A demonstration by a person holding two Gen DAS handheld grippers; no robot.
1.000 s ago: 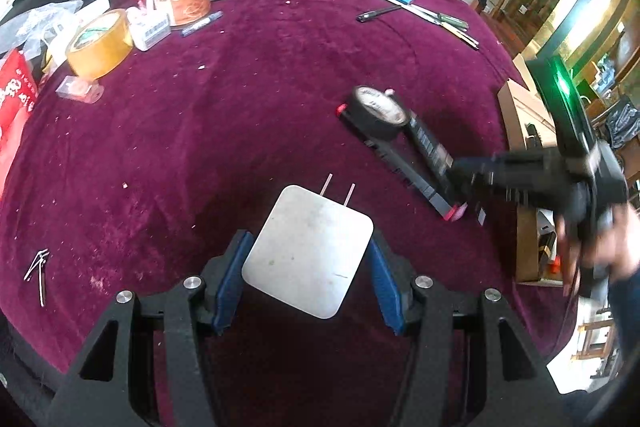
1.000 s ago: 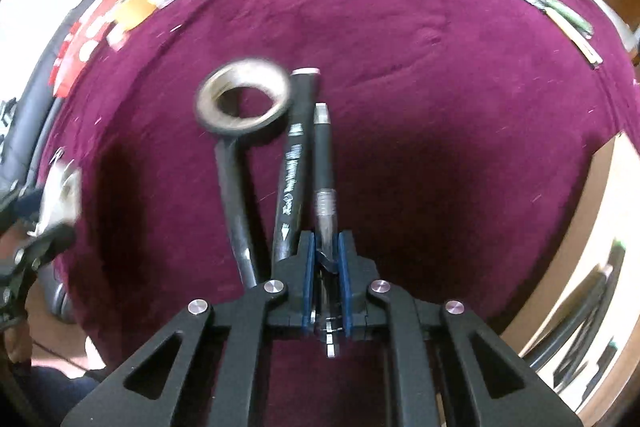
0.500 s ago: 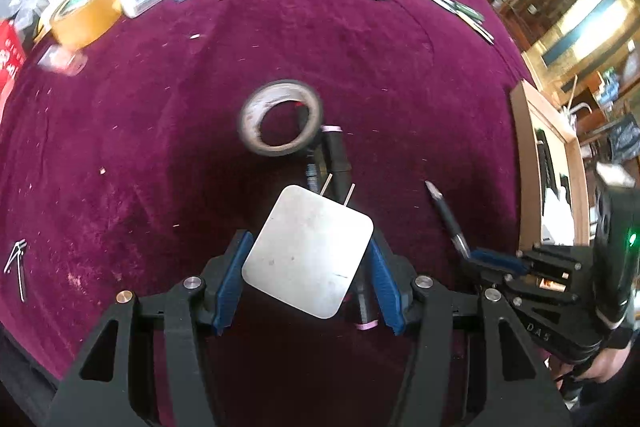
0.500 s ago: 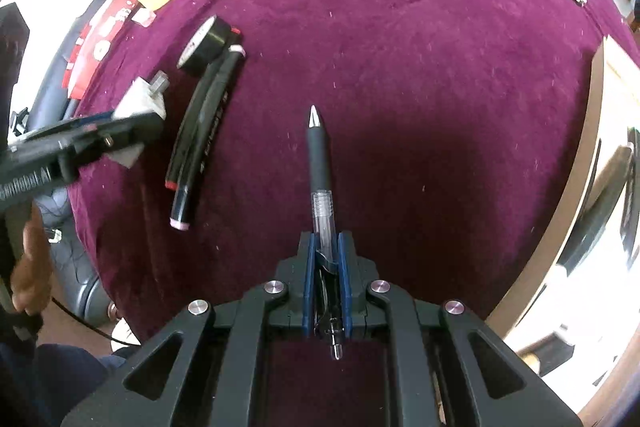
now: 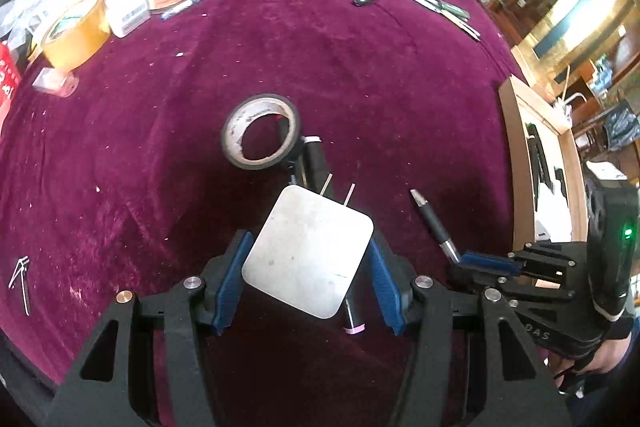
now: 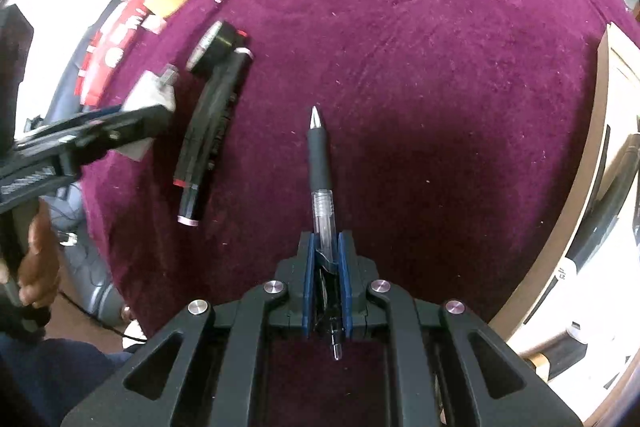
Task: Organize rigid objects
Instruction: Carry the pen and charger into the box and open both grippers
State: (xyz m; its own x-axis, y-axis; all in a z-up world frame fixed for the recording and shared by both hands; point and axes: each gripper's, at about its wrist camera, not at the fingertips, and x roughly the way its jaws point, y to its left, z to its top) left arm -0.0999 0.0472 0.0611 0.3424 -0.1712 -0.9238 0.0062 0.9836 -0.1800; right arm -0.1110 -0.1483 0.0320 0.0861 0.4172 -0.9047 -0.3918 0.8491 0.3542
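Both cams are wrist fisheyes, looking steeply down along each tool's fingers, close above the maroon surface [image 5: 360, 67]. Left view faces the far clutter; right view sits to its right, angled leftward. Shared: black tape roll [image 5: 261, 132], markers [image 6: 208, 131], pen [image 6: 320, 163], each other's tool.

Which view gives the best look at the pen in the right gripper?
The right wrist view: the pen runs full length from the shut right gripper, tip to clear barrel. The left wrist view shows it smaller, near the right edge.
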